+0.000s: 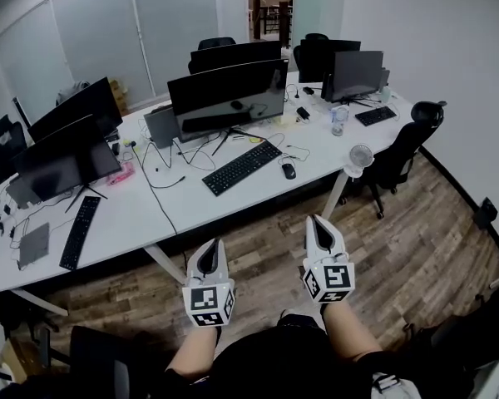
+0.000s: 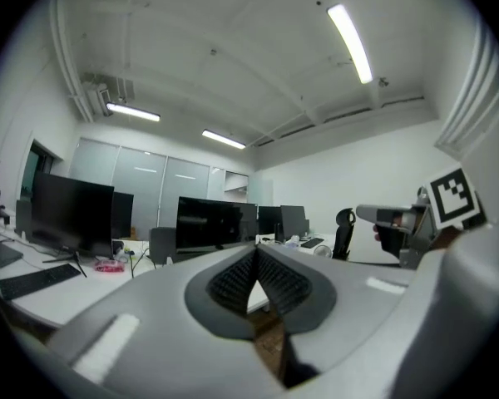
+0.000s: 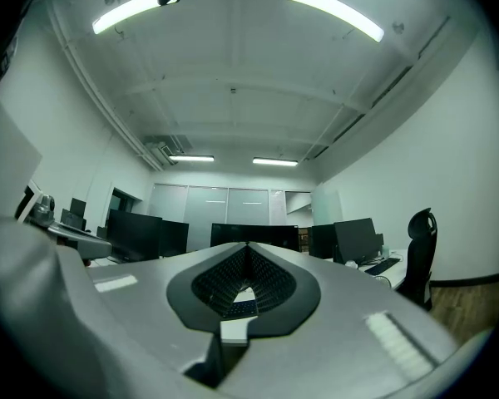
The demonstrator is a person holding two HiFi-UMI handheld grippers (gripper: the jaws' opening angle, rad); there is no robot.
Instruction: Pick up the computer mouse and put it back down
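The black computer mouse [image 1: 289,170] lies on the white desk [image 1: 191,198], just right of a black keyboard [image 1: 241,168]. Both grippers hang over the wooden floor, well short of the desk's front edge, pointing toward it. My left gripper [image 1: 209,246] is shut with nothing between its jaws; in the left gripper view its tips [image 2: 255,252] meet. The right gripper [image 1: 317,221] is likewise shut and holds nothing, its tips [image 3: 248,248] touching in the right gripper view. The mouse does not show in either gripper view.
Several monitors [image 1: 229,94] and a second keyboard [image 1: 79,231] crowd the long desk. A small white fan [image 1: 359,160] sits at its right front corner, and a black office chair [image 1: 403,144] stands beside that. A desk leg [image 1: 168,264] slants ahead of the left gripper.
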